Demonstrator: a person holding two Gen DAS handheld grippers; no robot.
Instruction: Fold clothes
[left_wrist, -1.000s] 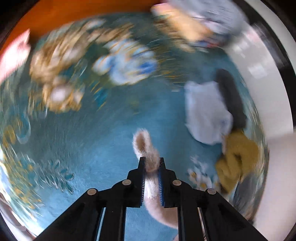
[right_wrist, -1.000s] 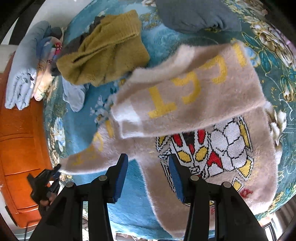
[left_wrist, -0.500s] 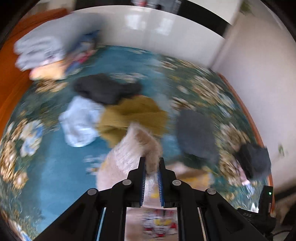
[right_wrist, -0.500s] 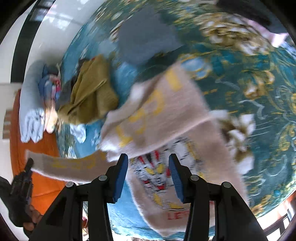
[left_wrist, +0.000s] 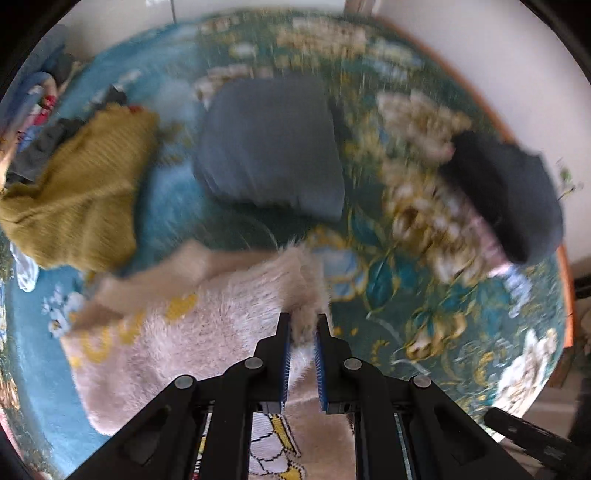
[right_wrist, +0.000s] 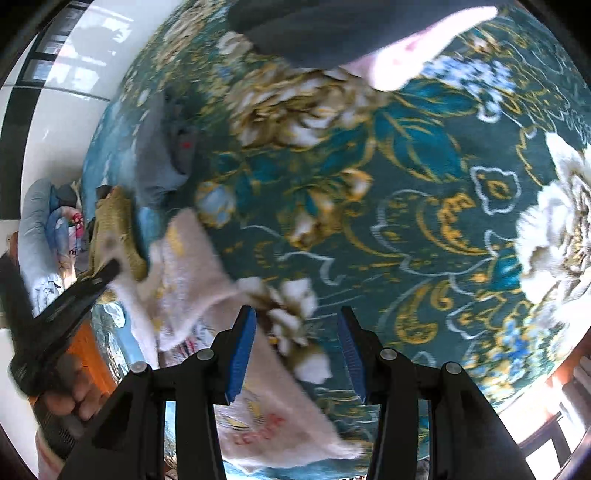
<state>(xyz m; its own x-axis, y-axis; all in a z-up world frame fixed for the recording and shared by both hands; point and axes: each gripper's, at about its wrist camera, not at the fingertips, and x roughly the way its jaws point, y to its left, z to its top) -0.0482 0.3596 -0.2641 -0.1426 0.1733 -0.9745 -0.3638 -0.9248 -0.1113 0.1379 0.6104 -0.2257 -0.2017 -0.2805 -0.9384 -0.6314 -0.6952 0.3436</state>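
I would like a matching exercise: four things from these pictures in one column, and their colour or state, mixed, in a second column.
Things:
1. left gripper
2. right gripper
3. knitted sweater
4. folded garment

Colour or state:
a. mustard yellow
b. open, holding nothing
c. grey-blue
d. shut on the fluffy beige sweater

Pairs: 1-d, 2-b, 3-a, 4-c

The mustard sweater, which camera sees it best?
The left wrist view. There the mustard sweater fills the left side, knit ribs visible, lying crumpled beside the grey folded garment. In the right wrist view it is only a small blurred patch at the far left edge.
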